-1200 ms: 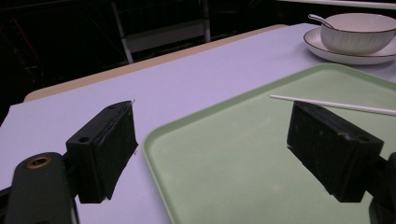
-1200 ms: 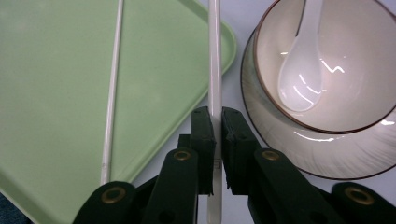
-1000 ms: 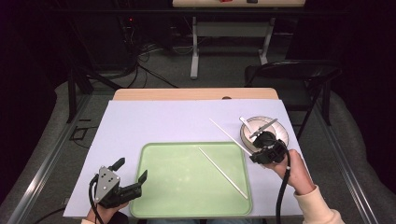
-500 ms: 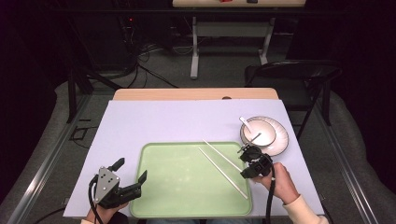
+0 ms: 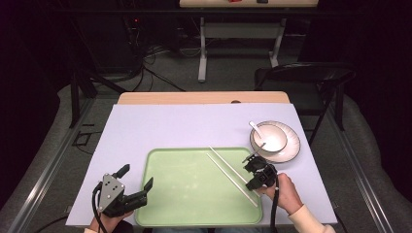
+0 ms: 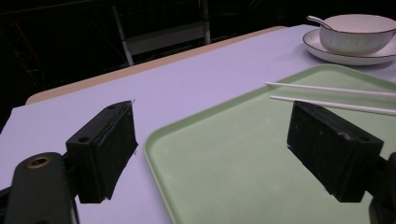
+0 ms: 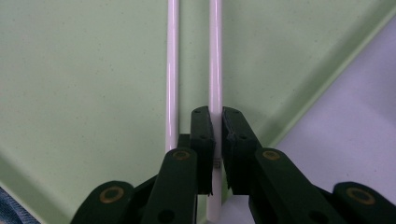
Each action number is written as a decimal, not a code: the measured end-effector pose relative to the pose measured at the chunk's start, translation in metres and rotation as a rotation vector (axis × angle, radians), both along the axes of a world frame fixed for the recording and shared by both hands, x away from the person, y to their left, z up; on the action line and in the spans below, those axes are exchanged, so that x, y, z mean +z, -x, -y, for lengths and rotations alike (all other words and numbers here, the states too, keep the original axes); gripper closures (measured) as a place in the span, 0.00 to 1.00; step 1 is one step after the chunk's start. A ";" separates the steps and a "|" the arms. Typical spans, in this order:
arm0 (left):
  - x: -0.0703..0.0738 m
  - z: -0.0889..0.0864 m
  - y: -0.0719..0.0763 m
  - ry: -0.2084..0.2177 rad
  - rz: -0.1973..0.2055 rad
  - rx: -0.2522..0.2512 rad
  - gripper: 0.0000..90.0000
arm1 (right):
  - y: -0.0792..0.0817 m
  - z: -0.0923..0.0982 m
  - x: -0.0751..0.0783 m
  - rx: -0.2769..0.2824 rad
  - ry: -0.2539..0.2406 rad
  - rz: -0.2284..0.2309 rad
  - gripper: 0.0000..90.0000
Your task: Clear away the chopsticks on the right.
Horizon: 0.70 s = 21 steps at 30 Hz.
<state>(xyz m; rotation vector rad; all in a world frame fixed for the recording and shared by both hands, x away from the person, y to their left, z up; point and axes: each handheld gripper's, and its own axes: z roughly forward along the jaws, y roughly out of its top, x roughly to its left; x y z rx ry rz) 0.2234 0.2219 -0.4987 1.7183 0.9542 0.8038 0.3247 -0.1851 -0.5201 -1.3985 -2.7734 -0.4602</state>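
Chopsticks (image 5: 232, 172), two thin white ones, lie side by side on the green tray (image 5: 184, 194), close to its right edge. They slant from the far middle of the tray down toward its near right corner.

The right gripper (image 5: 256, 175) is at the near right part of the tray. Its two black jaws are squeezed onto one chopstick (image 7: 215, 60), the one closer to the tray's right edge. In the right gripper view the other chopstick (image 7: 172, 70) lies just beside the left jaw and is not held. A person's hand (image 5: 287, 191) holds this gripper from the near edge of the table.

The left gripper (image 5: 133, 187) sits at the near left corner of the tray. Its jaws are spread wide with nothing between them. In the left gripper view one jaw is over the purple mat (image 6: 187, 88) and the other is over the tray.

A white bowl (image 5: 268, 138) stands on a plate (image 5: 290, 150) on the mat, just past the tray's far right corner. A white spoon (image 5: 255, 129) rests in the bowl, its handle sticking out over the bowl's left rim.
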 end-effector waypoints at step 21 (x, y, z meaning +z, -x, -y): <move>0.000 0.000 0.001 -0.001 -0.002 -0.005 0.17 | 0.005 0.012 0.012 0.028 -0.042 0.083 0.54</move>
